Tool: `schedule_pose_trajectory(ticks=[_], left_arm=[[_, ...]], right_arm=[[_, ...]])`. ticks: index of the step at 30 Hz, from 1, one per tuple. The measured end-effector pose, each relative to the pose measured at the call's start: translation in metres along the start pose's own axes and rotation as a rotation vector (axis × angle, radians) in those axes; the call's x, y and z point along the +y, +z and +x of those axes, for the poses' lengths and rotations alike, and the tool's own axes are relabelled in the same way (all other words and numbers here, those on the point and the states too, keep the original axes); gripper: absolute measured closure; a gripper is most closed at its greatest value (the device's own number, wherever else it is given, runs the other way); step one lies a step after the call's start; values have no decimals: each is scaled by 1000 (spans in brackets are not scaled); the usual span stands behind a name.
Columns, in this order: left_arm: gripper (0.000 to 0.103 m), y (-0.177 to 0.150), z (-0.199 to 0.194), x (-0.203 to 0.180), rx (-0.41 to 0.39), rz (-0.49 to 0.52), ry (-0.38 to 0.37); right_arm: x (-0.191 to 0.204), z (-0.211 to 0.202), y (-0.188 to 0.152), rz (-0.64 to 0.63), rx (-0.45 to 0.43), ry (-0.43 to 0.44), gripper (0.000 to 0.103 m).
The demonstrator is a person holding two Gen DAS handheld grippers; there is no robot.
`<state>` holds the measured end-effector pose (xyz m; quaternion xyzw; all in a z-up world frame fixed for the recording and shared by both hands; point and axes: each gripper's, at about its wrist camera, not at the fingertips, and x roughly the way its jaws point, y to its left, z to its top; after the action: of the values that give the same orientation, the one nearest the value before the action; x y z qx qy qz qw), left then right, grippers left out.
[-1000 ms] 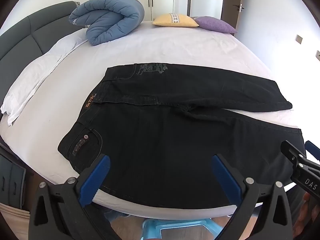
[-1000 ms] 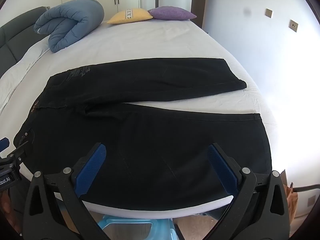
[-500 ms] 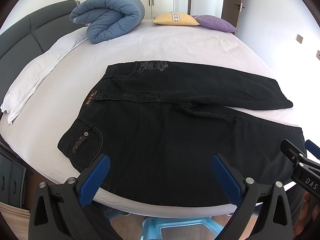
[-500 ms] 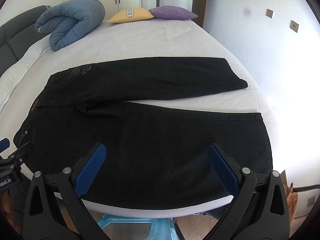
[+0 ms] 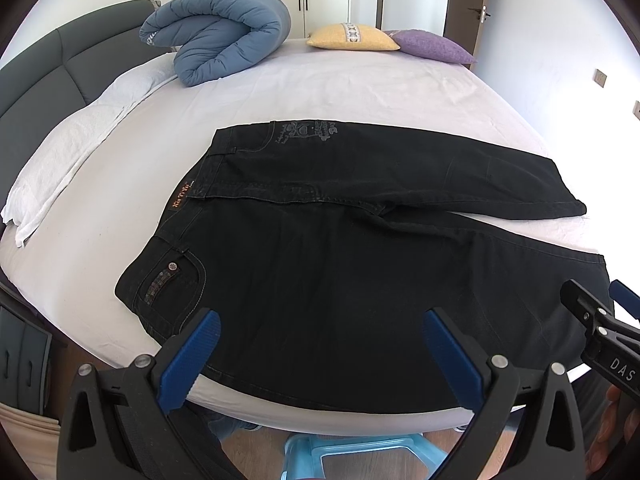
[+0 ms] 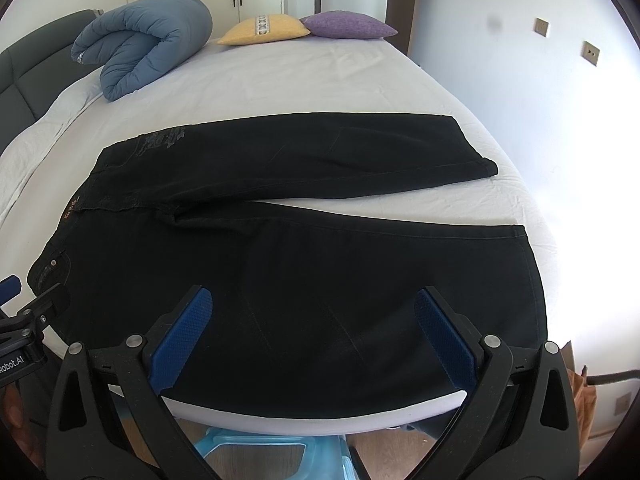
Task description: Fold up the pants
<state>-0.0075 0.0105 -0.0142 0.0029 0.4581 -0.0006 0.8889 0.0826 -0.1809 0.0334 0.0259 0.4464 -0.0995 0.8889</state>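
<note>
Left wrist view: the left gripper hangs over the near edge of the bed, its blue-padded fingers spread wide and grasping nothing. Under them the black pants lie flat on the white sheet, close to the near edge — waistband toward the bed's left side, both legs running toward the right edge. The far leg and the near leg part at the crotch, with a wedge of sheet showing between them. A pocket with a stud sits at the near-left corner of the pants. At the right margin of this view the right gripper juts in just beside the near leg's hem. A rolled blue duvet lies toward the far-left part of the bed, a yellow pillow and a purple pillow touch each other at the far edge, and a grey headboard stands along the left side.

Right wrist view: the right gripper hovers over the near leg of the pants, fingers released and wide apart, nothing between them. The near leg's hem lies by the bed's right edge — the far leg's hem stops a little short of it. The left gripper shows at the left margin by the waistband corner. A light blue stool stands on the floor below the near edge.
</note>
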Motion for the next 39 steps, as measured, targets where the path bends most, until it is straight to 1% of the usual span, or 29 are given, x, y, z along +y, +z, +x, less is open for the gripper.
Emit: schedule_pose_trajectory(ticks=[39], left_arm=[[0,-7,5,6,4,3,-2]], right_arm=[[8,3,-3,-13,12,15,0]])
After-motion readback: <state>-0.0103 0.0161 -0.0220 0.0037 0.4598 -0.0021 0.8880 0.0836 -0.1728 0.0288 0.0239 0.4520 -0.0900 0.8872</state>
